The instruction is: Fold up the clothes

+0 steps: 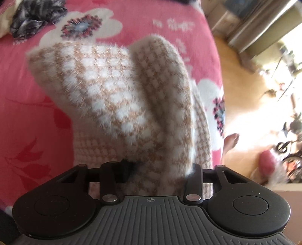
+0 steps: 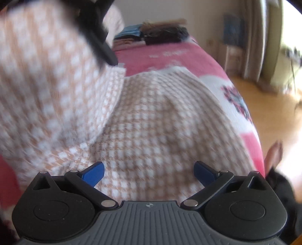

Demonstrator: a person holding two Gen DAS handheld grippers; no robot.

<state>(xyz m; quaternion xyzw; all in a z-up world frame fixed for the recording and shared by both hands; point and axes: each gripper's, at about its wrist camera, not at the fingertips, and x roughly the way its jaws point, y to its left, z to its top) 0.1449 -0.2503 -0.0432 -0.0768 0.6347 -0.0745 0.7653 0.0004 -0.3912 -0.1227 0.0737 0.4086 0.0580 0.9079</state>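
A fuzzy beige-and-white checked sweater (image 1: 105,90) lies on the pink flowered bedspread (image 1: 28,116). A thick fold of it rises up into my left gripper (image 1: 154,173), which is shut on the sweater; the cloth hides the fingertips. In the right wrist view the left gripper (image 2: 102,47) holds that lifted fold (image 2: 47,79) at the upper left, blurred. My right gripper (image 2: 149,173) is open, its blue fingers (image 2: 94,173) spread wide just above the flat part of the sweater (image 2: 160,128), with nothing between them.
A crumpled dark plaid garment (image 1: 35,17) lies at the bed's far left. Folded clothes in a stack (image 2: 151,35) sit at the far end of the bed. The bed's right edge drops to a wooden floor (image 2: 273,105), where a person's bare foot (image 2: 273,152) stands.
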